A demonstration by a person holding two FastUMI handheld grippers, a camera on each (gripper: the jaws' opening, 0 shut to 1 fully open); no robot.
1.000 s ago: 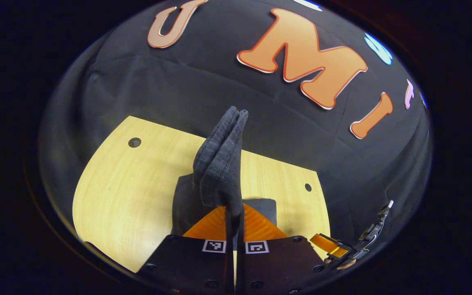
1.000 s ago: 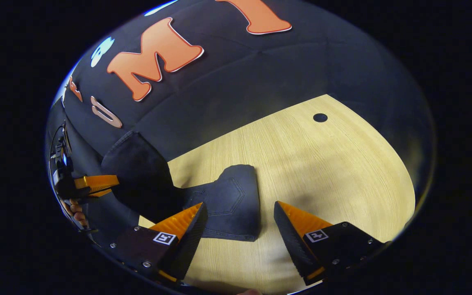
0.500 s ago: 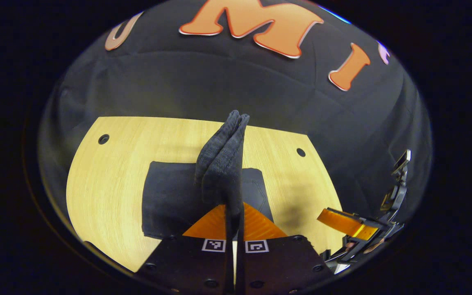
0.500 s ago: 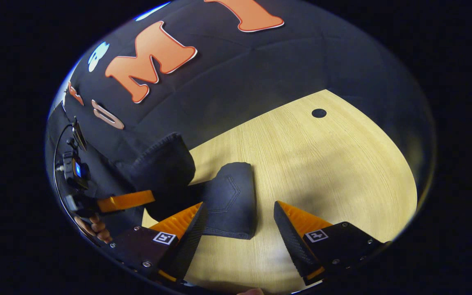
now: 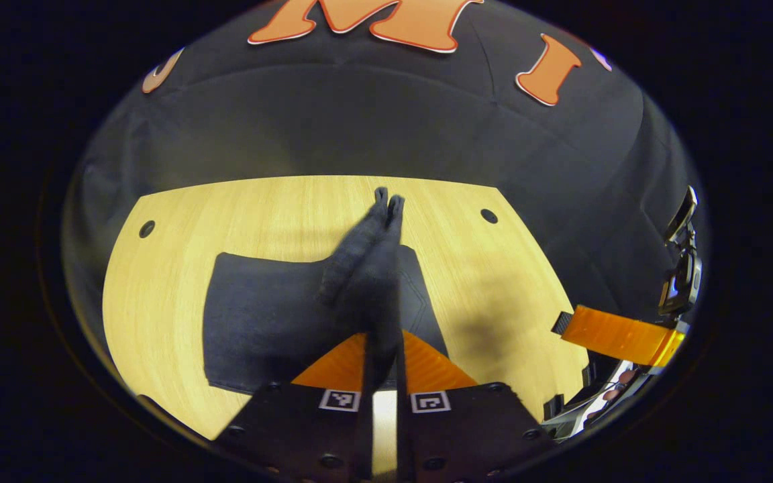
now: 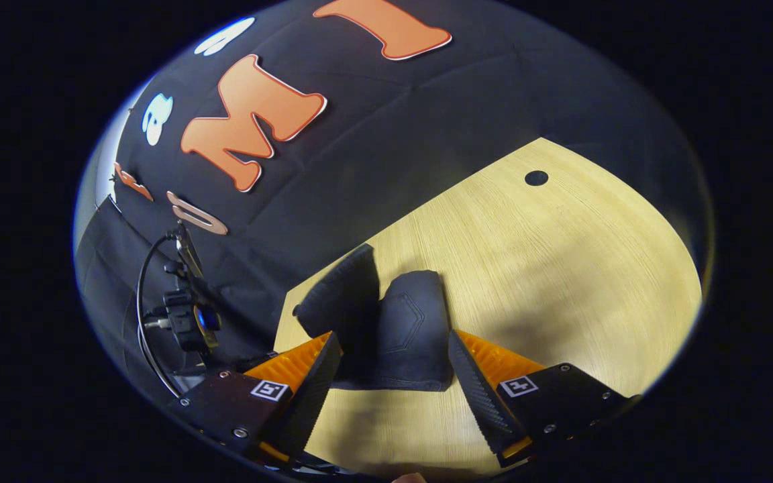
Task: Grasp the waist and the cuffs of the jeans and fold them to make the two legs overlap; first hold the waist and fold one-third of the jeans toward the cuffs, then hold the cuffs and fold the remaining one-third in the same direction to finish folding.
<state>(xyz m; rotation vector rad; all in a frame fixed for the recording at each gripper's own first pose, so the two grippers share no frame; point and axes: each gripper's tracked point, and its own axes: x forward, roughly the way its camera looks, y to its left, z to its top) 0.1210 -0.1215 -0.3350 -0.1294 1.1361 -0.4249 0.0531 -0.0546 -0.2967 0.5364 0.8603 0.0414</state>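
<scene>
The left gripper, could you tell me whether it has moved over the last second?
Yes. In the right gripper view, the cloth end it holds has come from against the booth wall down to the jeans on the table.

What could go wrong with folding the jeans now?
The left tool pinches only one end of the jeans, so the lifted flap could land crooked on the folded part. The right tool is open around the jeans and might bump the stack on the table.
</scene>
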